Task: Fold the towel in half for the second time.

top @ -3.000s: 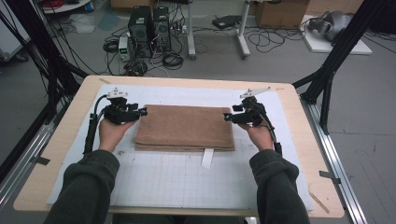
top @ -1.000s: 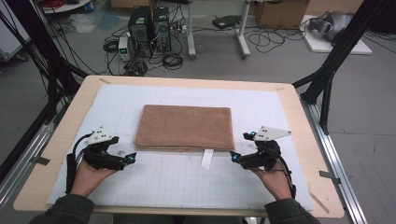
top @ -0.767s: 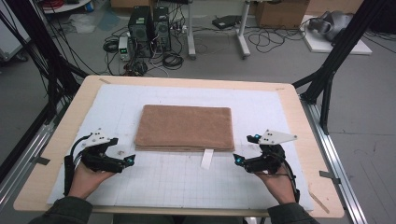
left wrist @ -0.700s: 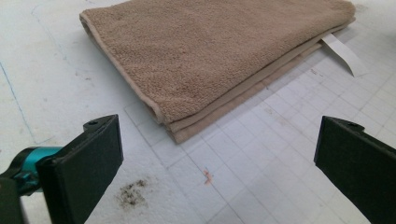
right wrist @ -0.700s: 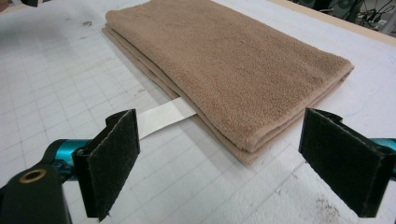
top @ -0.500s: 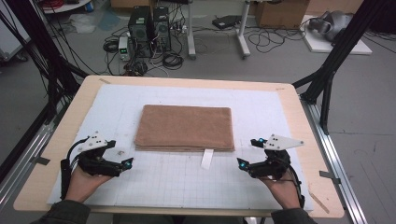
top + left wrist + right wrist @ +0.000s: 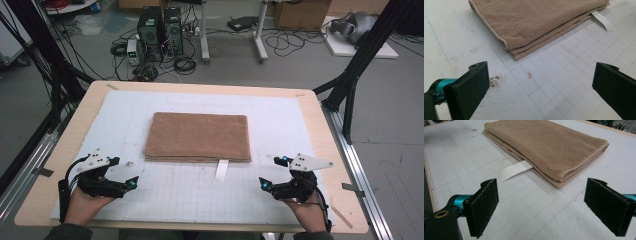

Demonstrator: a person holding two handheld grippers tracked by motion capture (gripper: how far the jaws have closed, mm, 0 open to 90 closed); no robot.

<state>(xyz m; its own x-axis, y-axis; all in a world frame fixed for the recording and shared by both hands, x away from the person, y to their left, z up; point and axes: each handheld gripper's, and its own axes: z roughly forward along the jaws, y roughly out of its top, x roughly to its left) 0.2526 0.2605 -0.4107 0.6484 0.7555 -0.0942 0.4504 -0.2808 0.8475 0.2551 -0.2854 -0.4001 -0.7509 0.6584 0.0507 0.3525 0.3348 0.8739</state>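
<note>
A brown towel [image 7: 198, 136] lies folded flat in the middle of the white grid mat [image 7: 165, 210], with its white label [image 7: 221, 170] sticking out from the near edge. My left gripper [image 7: 131, 182] is open near the table's front left, apart from the towel. In the left gripper view the towel [image 7: 536, 20] lies beyond the wide-spread jaws, its label [image 7: 602, 21] at the upper right. My right gripper [image 7: 265, 183] is open at the front right, holding nothing. In the right gripper view the towel [image 7: 546, 147] and label [image 7: 515, 170] lie ahead of the spread jaws.
The mat sits on a wooden table [image 7: 320, 125] framed by metal rails [image 7: 360, 165]. Computers [image 7: 160, 25], cables and boxes are on the floor behind. Small dirt marks [image 7: 495, 81] dot the mat near the left gripper.
Both grippers let go of the towel's far corners and drew back toward the front edge of the table. The folded towel stays put.
</note>
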